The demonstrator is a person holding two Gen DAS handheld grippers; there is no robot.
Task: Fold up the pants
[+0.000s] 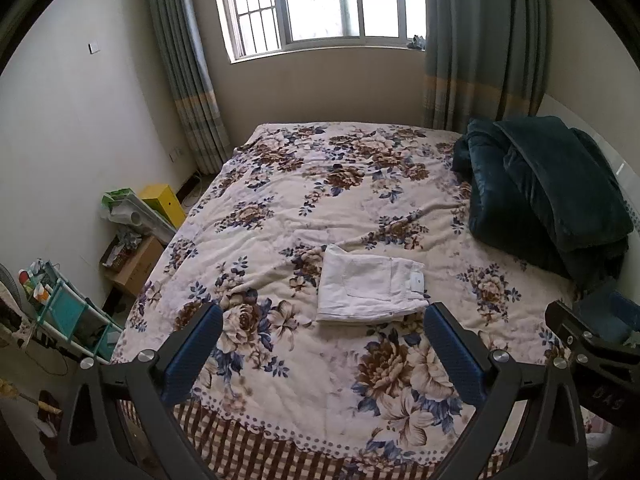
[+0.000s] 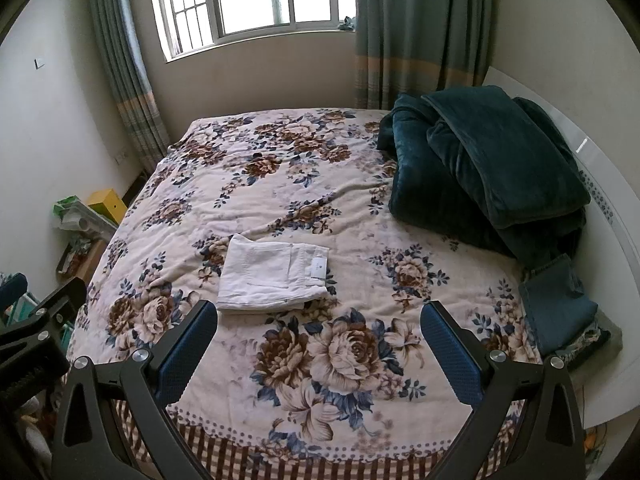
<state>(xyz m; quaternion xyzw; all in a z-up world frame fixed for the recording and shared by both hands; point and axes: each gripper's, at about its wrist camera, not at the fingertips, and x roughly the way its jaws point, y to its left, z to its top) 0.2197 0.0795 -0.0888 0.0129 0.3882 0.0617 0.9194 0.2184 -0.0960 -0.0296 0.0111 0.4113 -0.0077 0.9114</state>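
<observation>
White pants point(image 1: 370, 285) lie folded into a small flat rectangle on the floral bedspread point(image 1: 320, 200), a white label at their right end. In the right wrist view the pants point(image 2: 274, 276) lie just beyond and left of centre. My left gripper point(image 1: 323, 312) is open and empty, held above the bed's near edge, with the pants just ahead between its blue pads point(image 1: 192, 356). My right gripper point(image 2: 319, 308) is open and empty, also short of the pants. The right gripper's body shows at the right edge of the left wrist view point(image 1: 588, 348).
A dark green folded blanket pile point(image 2: 488, 172) sits at the bed's right side. Folded blue jeans point(image 2: 558, 304) lie near the white headboard point(image 2: 616, 216). Boxes and a teal rack point(image 1: 68, 312) stand on the floor left of the bed. Window and curtains are behind.
</observation>
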